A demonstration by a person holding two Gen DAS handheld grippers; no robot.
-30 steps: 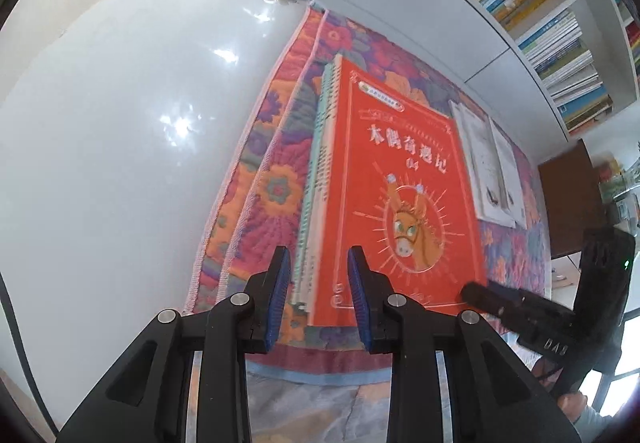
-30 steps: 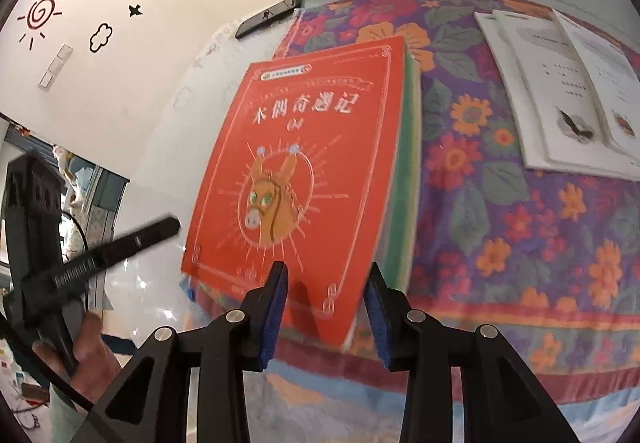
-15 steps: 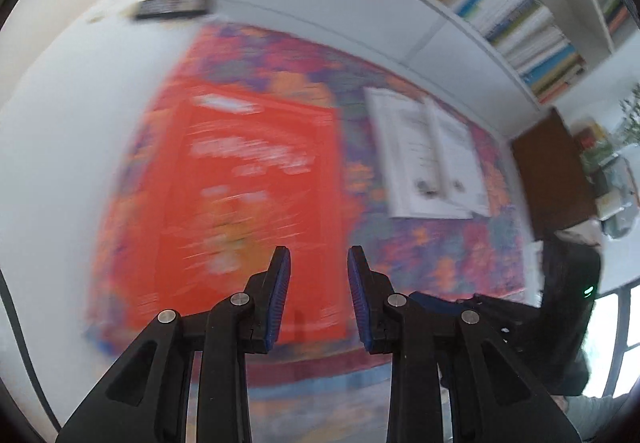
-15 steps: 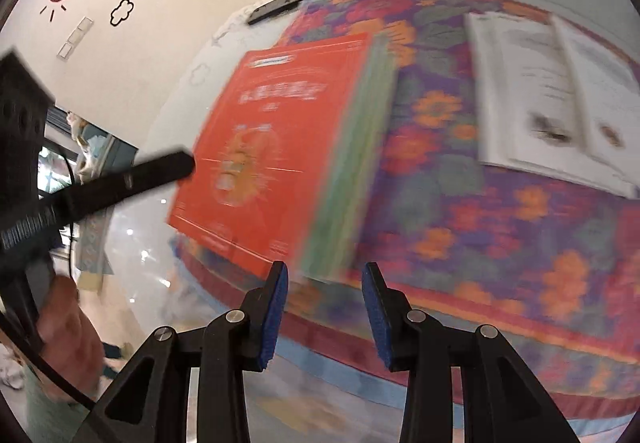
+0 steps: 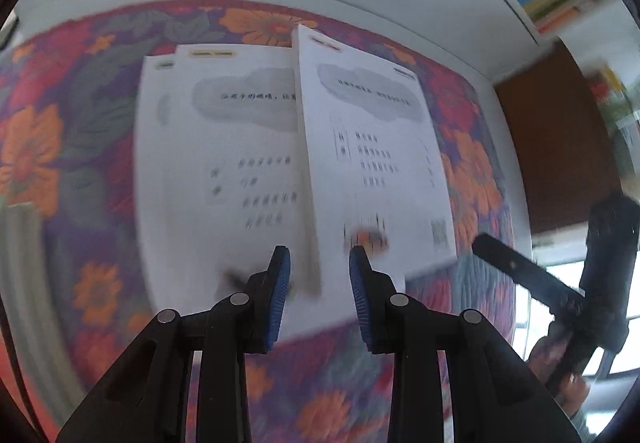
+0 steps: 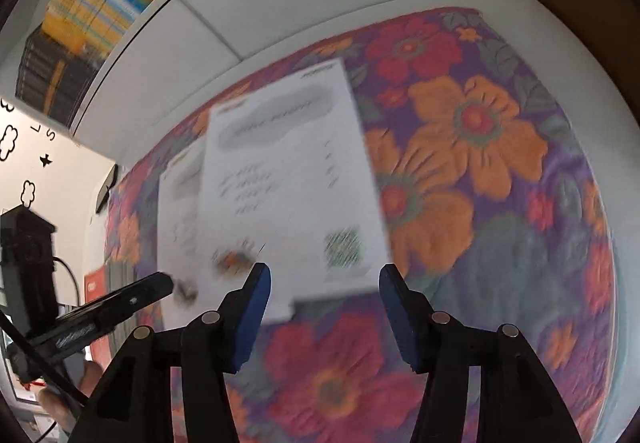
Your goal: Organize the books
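With the right gripper point(image 6: 325, 289) opening and the left gripper point(image 5: 319, 271) narrowly parted, both empty, approach the open book point(image 5: 296, 163) low and pinch its near edge squarely.

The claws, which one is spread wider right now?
The right claw: its jaws are opening, wide apart over the white open book. The left claw has a narrow gap.

Flowered cloth point(image 5: 60, 147) (orange, red, purple) over white table point(image 6: 400, 19), brown cabinet point(image 5: 560, 147), cloud wall stickers point(image 6: 8, 141)
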